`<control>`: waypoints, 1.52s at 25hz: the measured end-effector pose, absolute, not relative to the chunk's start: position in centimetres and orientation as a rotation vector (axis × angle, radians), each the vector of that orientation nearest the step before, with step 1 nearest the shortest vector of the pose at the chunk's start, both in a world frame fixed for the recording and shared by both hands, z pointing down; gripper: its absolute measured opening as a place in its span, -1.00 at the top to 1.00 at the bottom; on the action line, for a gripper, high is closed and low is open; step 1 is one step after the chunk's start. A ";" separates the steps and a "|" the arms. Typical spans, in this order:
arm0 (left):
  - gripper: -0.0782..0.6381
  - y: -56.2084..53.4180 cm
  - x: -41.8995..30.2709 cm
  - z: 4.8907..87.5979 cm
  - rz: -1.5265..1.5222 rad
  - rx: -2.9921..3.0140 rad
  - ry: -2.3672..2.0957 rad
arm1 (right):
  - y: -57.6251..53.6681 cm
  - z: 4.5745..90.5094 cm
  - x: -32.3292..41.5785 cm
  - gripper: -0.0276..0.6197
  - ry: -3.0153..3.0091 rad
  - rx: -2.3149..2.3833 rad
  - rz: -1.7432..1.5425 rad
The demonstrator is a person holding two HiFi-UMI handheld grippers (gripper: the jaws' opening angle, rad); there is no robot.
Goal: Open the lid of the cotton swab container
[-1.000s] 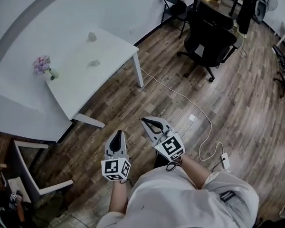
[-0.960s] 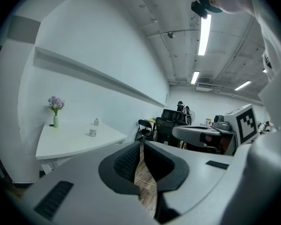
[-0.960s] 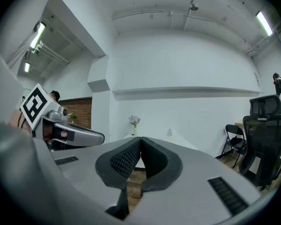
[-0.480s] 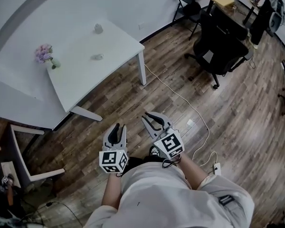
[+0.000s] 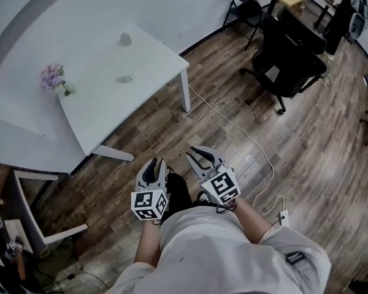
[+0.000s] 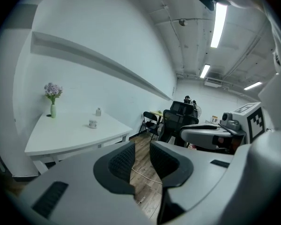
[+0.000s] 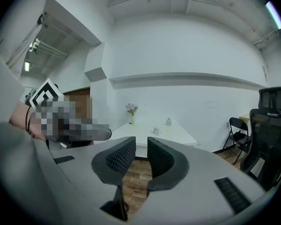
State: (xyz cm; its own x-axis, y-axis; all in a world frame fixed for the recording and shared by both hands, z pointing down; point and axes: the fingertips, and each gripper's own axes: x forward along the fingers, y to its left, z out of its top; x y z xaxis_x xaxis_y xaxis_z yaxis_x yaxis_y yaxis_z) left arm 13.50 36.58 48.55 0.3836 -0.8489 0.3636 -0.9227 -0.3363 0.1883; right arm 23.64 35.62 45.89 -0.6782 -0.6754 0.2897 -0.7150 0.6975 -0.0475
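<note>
Far ahead, a white table [image 5: 147, 97] carries a low round container [image 5: 125, 78], a taller small jar [image 5: 126, 39] and a vase of purple flowers [image 5: 54, 78]. In the left gripper view the round container [image 6: 92, 123] looks tiny, and it is just as small and distant in the right gripper view [image 7: 156, 131]. My left gripper [image 5: 152, 164] and right gripper [image 5: 201, 154] hang low before my body over the wooden floor. Both have just been opening their jaws to a narrow gap, with nothing between them [image 6: 141, 149] [image 7: 141, 146].
A black office chair [image 5: 288, 60] and a folding chair [image 5: 242, 8] stand at the right rear. A white cable [image 5: 233, 127] runs across the floor to a power strip [image 5: 284, 218]. A white chair [image 5: 30, 225] is at the lower left.
Both grippers' jaws have parted from shut to a narrow gap. Both hands have drawn slightly closer to my body, and the view has shifted a little toward the table.
</note>
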 end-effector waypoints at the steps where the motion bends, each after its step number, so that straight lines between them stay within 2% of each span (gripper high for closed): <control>1: 0.48 35.5 13.3 48.7 0.279 2.296 -1.531 | 34.8 45.9 23.4 0.70 -2.648 1.115 0.219; 22: 0.48 11.3 -6.5 49.8 0.234 2.301 -1.499 | 10.0 47.8 5.6 0.64 -2.559 1.025 0.183; 38: 0.48 -1.0 -11.0 53.3 0.441 2.209 -1.430 | -5.7 57.1 1.7 0.49 -2.465 0.764 0.296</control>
State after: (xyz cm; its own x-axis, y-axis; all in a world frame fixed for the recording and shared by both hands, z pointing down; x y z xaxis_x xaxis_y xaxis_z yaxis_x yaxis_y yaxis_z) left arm -10.99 -0.95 53.33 0.4057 -0.7630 0.5032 -0.9139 -0.3470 0.2106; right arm 1.68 -5.74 57.07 -0.6951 -0.4590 0.5533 -0.5769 0.8154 -0.0483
